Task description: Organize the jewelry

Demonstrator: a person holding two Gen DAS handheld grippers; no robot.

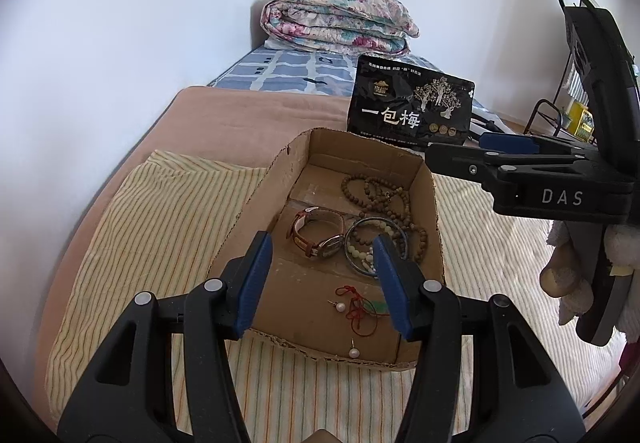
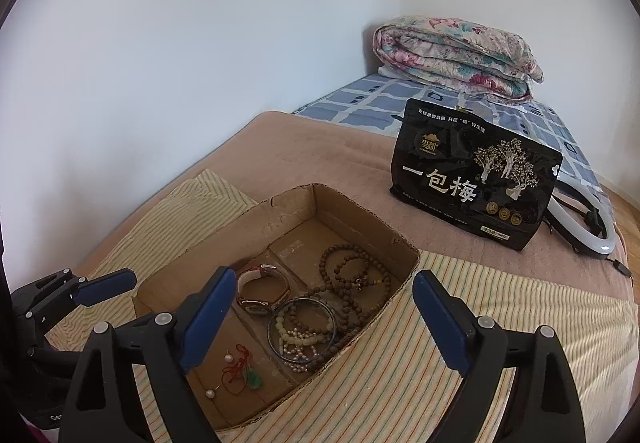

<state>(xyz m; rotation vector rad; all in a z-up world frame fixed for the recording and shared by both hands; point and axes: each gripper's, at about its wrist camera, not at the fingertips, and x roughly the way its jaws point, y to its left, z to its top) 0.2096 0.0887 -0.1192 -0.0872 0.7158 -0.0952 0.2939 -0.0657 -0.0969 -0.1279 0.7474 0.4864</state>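
Box (image 1: 424,199) long axis runs away from camera; inside: one watch (image 1: 316,235), one bangle (image 1: 376,243), two pearls. Left gripper (image 1: 324,283) and right gripper (image 2: 324,323) both spread, empty.

Home bedroom: bed (image 2: 320,147), folded quilt (image 2: 456,55).

Soft, even daylight fills both views, with only weak shadows inside the cardboard box (image 1: 332,179). The pictures are sharp; fisheye bending curves the edges, and the corners are black.
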